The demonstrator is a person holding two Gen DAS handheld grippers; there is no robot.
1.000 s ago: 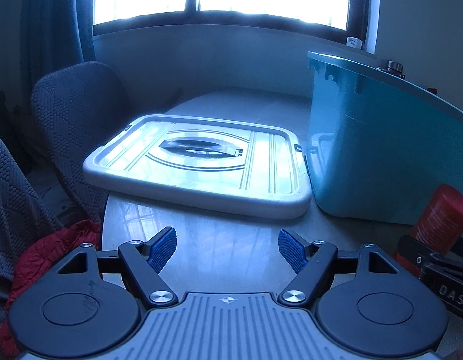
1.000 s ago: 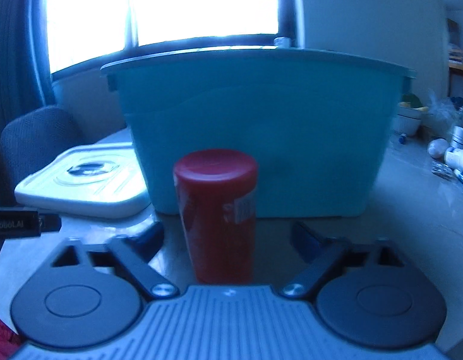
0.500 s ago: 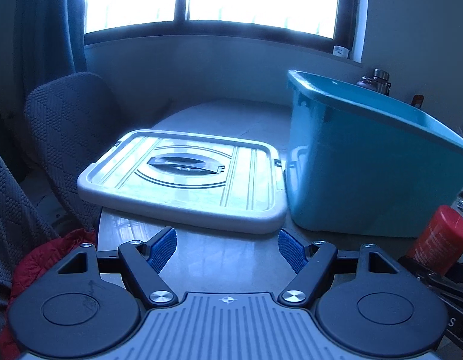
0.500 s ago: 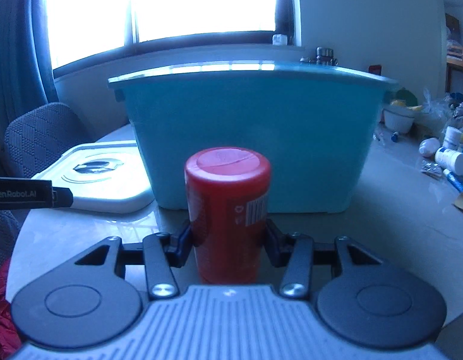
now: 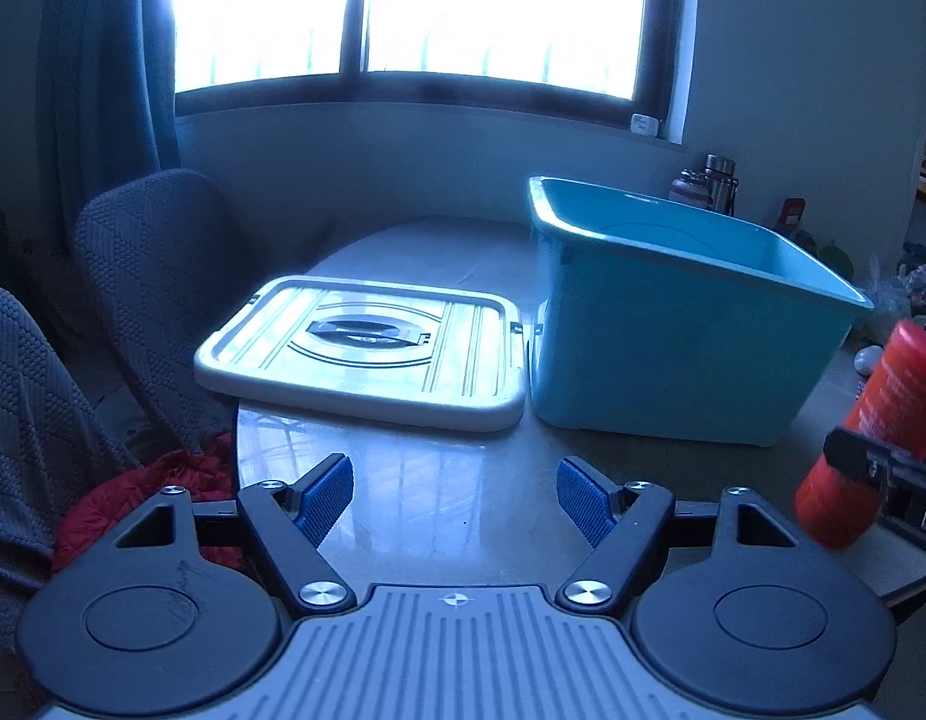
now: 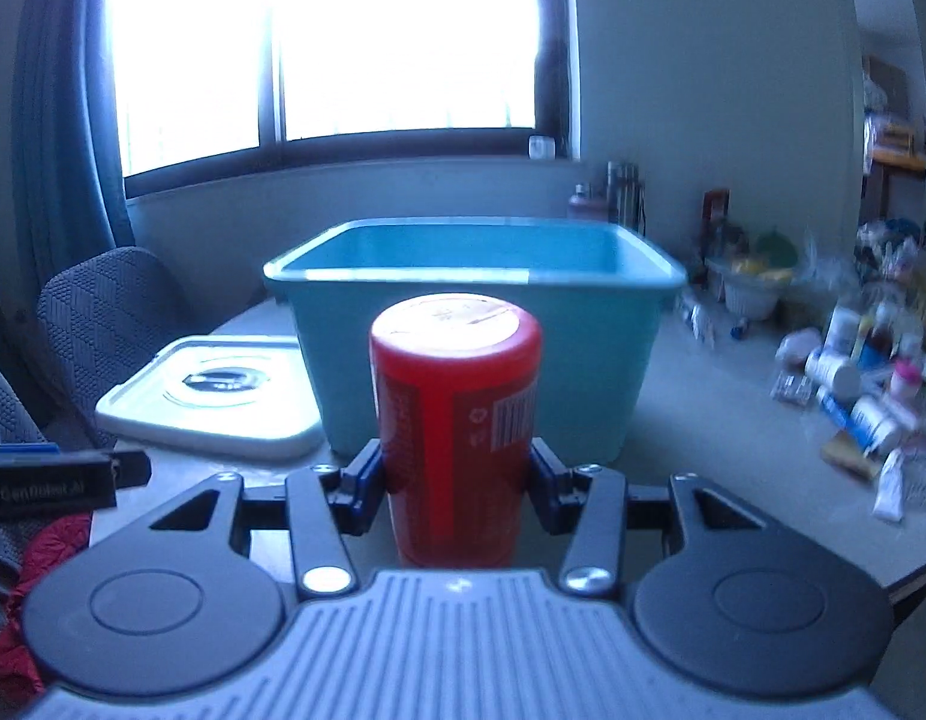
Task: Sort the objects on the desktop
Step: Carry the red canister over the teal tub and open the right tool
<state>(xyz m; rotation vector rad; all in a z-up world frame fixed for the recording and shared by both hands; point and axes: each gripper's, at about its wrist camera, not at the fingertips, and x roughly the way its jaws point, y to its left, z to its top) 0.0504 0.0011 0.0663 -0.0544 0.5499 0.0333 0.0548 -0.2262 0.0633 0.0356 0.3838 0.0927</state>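
Right claw (image 6: 457,480) clamped on red canister (image 6: 457,420), lifted before teal bin (image 6: 475,276). Left claw (image 5: 455,501) spread, idle. Next, likely: carry over rim, release.

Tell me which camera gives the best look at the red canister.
The right wrist view: the red canister stands centred and upright, clamped in the right gripper jaws, barcode label visible. The left wrist view catches it only at the right edge, blurred and partly hidden by the right gripper.
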